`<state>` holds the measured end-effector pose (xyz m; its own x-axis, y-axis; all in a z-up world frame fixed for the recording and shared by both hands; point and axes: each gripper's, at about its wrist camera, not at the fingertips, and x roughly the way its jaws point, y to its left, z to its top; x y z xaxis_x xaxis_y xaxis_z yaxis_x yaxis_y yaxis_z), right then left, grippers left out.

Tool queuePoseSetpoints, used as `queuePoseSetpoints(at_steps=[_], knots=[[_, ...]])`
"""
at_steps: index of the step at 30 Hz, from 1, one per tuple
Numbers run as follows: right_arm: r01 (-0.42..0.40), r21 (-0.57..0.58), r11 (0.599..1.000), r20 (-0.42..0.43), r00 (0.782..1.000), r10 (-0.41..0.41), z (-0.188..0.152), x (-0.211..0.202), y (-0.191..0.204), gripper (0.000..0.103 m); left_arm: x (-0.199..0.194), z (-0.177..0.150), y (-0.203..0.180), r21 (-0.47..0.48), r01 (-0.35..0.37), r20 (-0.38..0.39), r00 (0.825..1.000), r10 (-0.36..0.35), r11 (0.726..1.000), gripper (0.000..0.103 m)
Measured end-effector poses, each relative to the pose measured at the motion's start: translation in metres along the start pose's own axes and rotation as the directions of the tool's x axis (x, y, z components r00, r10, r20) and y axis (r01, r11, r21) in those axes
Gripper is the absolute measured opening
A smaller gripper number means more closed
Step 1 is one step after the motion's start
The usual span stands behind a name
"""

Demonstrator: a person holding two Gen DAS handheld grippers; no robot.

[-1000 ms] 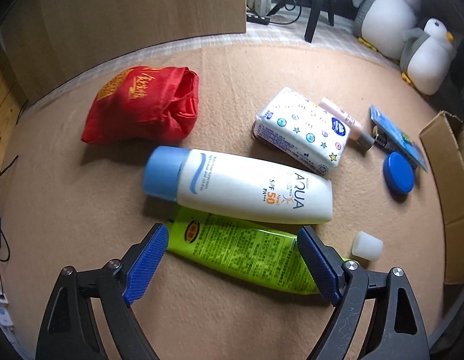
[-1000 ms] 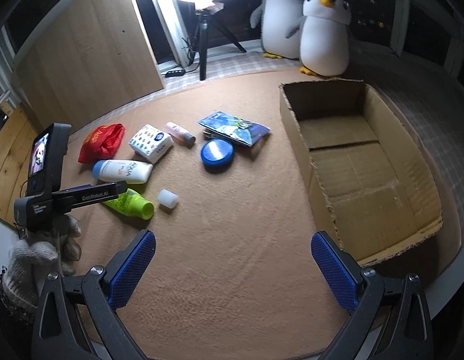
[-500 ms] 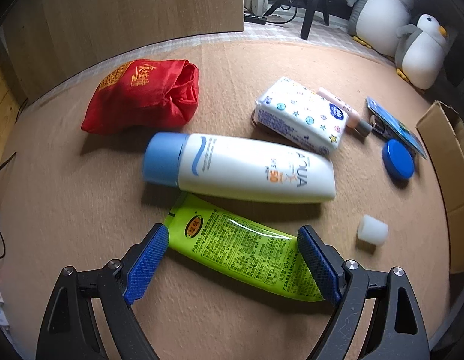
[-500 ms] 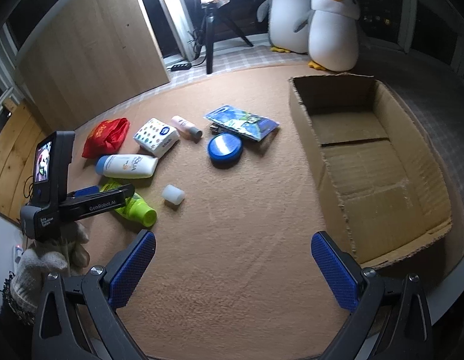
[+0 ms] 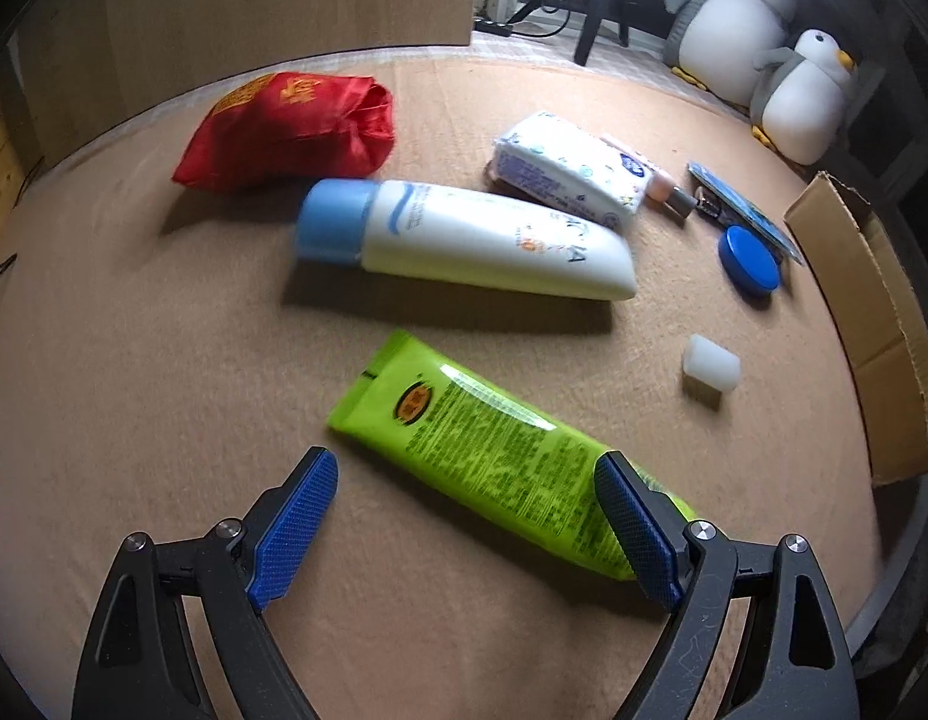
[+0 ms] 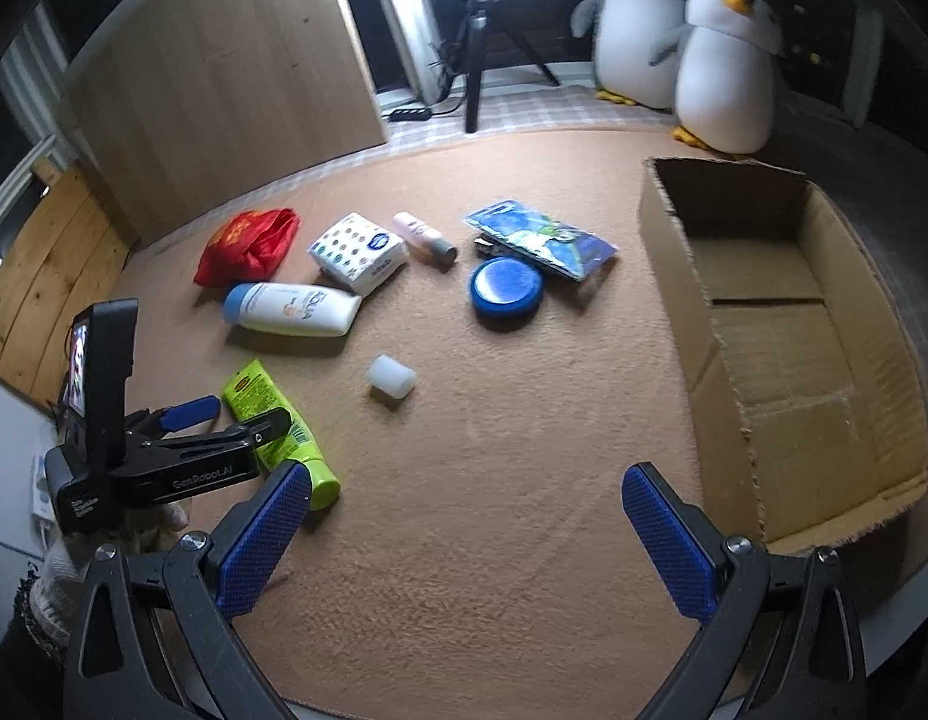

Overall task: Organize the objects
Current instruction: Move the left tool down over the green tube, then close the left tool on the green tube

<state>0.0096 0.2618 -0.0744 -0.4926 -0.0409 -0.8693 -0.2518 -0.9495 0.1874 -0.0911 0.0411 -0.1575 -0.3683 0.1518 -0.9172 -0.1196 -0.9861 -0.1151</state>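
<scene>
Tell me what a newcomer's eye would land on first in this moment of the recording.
Likely the lime-green tube lying on the tan mat, right at the open left gripper, whose blue pads do not press on it. Next, the empty cardboard box at the mat's right edge. Behind the tube lie a white sunscreen bottle and a red pouch.

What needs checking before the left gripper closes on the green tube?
1. Left gripper open: ok.
2. Green tube between its fingers: not ok; tube lies skewed, one finger over its cap end.
3. White bottle clear of the tube: ok.
4. Cardboard box empty and open: ok.
5. Right gripper open, holding nothing: ok.
6. Finger contact with tube: cannot tell.
</scene>
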Motion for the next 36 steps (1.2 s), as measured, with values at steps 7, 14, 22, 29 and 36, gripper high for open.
queuePoseSetpoints(at_steps=[7,14,22,29,36], knots=[[-0.069,-0.148,0.987,-0.063,0.996,0.060,0.005,0.027,0.029,0.102,-0.011,-0.004,0.037,-0.143,0.049,0.009,0.999,-0.049,0.989,0.087],[-0.108,-0.328,0.938,-0.127,0.989,0.069,0.008,0.059,0.075,0.102,-0.004,-0.001,0.054,-0.243,0.126,-0.014,0.991,-0.134,0.962,0.077],[-0.109,-0.461,0.881,-0.164,0.986,0.036,0.005,0.086,0.105,0.088,0.002,0.007,0.054,-0.272,0.146,-0.012,0.988,-0.155,0.951,0.076],[-0.096,-0.519,0.849,-0.172,0.985,0.006,-0.005,0.100,0.119,0.072,0.006,0.013,0.049,-0.260,0.131,-0.011,0.990,-0.138,0.957,0.069],[-0.121,-0.530,0.839,-0.182,0.983,0.026,-0.015,0.106,0.121,0.037,0.009,0.017,0.043,-0.275,0.168,-0.011,0.984,-0.178,0.947,0.057]])
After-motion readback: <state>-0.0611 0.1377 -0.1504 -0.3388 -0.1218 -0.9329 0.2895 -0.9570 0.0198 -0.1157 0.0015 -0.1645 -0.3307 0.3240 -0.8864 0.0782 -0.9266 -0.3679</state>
